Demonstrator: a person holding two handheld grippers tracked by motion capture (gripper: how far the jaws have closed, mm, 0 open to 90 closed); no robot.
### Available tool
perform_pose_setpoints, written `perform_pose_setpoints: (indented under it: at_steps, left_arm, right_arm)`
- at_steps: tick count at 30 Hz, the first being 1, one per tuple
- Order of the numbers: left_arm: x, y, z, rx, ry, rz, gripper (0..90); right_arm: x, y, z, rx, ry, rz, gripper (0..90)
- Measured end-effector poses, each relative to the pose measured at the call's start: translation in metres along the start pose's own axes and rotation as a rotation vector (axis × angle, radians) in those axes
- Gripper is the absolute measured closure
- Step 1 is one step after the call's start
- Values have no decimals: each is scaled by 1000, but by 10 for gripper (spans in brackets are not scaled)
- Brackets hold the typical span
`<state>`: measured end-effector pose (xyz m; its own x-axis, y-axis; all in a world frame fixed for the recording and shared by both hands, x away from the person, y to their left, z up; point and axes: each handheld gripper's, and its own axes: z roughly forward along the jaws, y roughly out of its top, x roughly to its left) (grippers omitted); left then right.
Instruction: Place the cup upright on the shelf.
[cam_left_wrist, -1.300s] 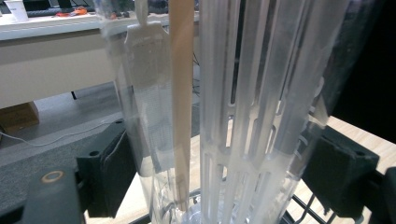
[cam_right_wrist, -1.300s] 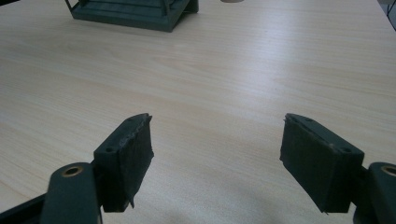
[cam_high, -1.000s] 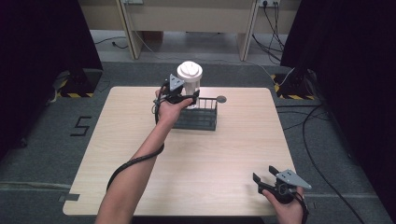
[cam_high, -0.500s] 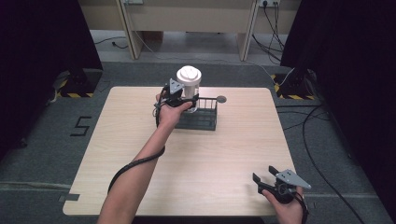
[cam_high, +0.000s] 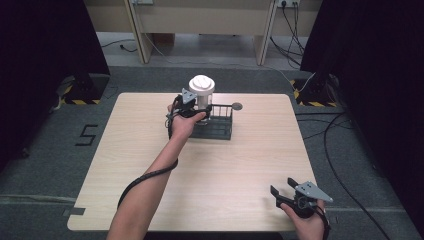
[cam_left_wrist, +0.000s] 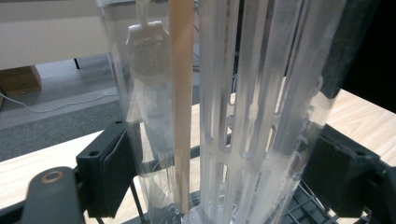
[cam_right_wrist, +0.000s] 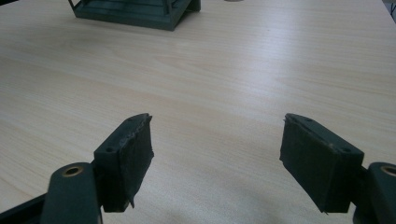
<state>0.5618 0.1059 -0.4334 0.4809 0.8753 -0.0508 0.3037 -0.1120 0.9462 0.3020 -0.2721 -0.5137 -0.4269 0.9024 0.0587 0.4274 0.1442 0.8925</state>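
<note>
Over the black wire rack (cam_high: 218, 127) at the far side of the table (cam_high: 150, 150), the clear jar (cam_high: 202, 97) with the white lid is now carried slightly further back and left than a second ago by the left gripper (cam_high: 192, 111), jaws clamped on its wall, so a lift out of the rack is judged under way. Ribbed clear walls and a wooden stick inside the jar (cam_left_wrist: 243, 116) are resolved from the left gripper view but not from the high view; the right gripper (cam_right_wrist: 217, 163) is seen spread wide and empty over bare tabletop near the front right corner.

Lt wood table (cam_high: 150, 150), grey carpet (cam_high: 45, 150).
</note>
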Motion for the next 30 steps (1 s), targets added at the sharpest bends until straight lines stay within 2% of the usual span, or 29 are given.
perform_pose_setpoints:
  at_steps: [9,16,23,30]
  left_arm:
    - [0,-9,3,12,10,-20,174]
    - [0,-9,3,13,6,-27,173]
    - [-1,-11,0,36,-5,11,169]
    - [-2,-12,0,27,-7,0,161]
  right_arm:
    - [0,0,0,4,2,-1,257]
    - [1,0,0,8,2,1,257]
    - [1,0,1,9,1,-6,257]
    - [1,1,1,13,0,-7,257]
